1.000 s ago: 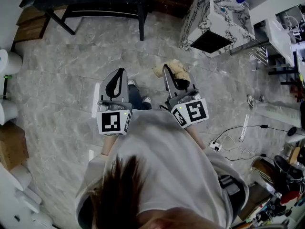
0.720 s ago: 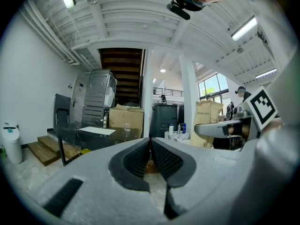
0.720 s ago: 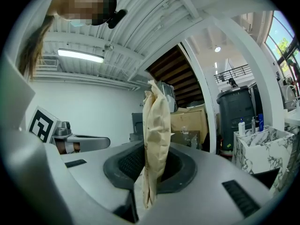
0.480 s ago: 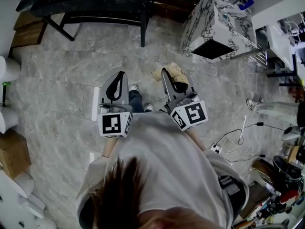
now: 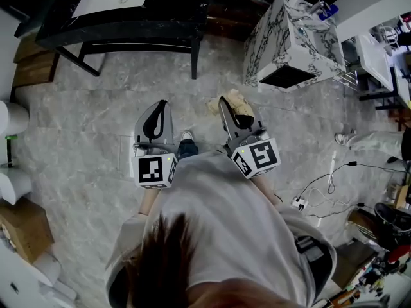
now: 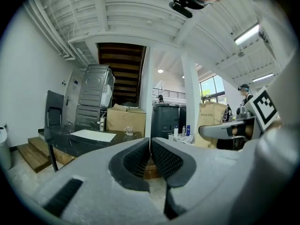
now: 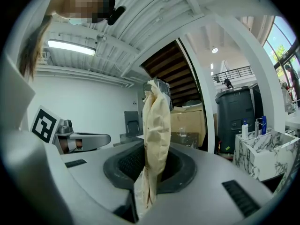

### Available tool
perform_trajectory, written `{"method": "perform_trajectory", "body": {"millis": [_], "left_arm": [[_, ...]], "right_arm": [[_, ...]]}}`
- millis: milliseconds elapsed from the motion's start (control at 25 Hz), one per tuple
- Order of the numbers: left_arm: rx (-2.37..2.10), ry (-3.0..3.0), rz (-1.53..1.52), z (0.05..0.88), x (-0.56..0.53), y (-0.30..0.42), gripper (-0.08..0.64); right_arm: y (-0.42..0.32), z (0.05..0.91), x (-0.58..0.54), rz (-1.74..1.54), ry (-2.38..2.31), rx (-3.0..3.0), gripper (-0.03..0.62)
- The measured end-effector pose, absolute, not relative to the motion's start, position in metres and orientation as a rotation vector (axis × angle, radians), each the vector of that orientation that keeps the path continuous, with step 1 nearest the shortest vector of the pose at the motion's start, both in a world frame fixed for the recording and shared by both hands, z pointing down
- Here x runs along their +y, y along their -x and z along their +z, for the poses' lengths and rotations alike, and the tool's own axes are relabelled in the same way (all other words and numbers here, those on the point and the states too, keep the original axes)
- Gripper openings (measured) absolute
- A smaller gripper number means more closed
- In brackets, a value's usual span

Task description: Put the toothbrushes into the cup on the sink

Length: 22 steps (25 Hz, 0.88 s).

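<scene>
Right gripper [image 7: 149, 165]: jaws clenched on a cream cloth [image 7: 157, 121], which stands pinched upright between the pads with a tail hanging below them. Left gripper [image 6: 150, 146]: jaws closed pad to pad, nothing between them. Both are carried level in front of the person, side by side and apart, over grey stone floor [image 5: 83, 120]. Change over the last second, head view: the grippers keep the same pose and the same grip, but the floor pattern has slid toward the person, and the black table [image 5: 128, 18] at far left and the marble-patterned sink unit [image 5: 260, 40] at far right now sit lower in the picture with more of their tops showing. Reading: the person is walking toward them, and this is transit, not manipulation. Bottles [image 5: 327, 9] stand on the far edge of the sink unit. Toothbrushes and cup cannot be picked out in any view, so if they are on that unit they are too small to tell. Judgement: the task proper has not begun, and the right gripper must shed the cloth before it can take a brush.
</scene>
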<state>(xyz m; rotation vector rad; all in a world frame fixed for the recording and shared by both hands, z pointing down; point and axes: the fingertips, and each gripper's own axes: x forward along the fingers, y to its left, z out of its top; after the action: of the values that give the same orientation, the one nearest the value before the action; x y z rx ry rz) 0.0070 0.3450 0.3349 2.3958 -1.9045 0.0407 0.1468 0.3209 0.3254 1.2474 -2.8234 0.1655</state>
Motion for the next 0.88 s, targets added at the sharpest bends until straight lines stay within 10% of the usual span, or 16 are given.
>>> {"method": "perform_trajectory", "body": {"millis": [880], "left_arm": [[-1.902, -2.356, 0.053, 0.351, 0.300, 0.027, 0.025]], "right_arm": [[-0.121, 0.328, 0.266, 0.165, -1.277, -2.812, 0.054]]}}
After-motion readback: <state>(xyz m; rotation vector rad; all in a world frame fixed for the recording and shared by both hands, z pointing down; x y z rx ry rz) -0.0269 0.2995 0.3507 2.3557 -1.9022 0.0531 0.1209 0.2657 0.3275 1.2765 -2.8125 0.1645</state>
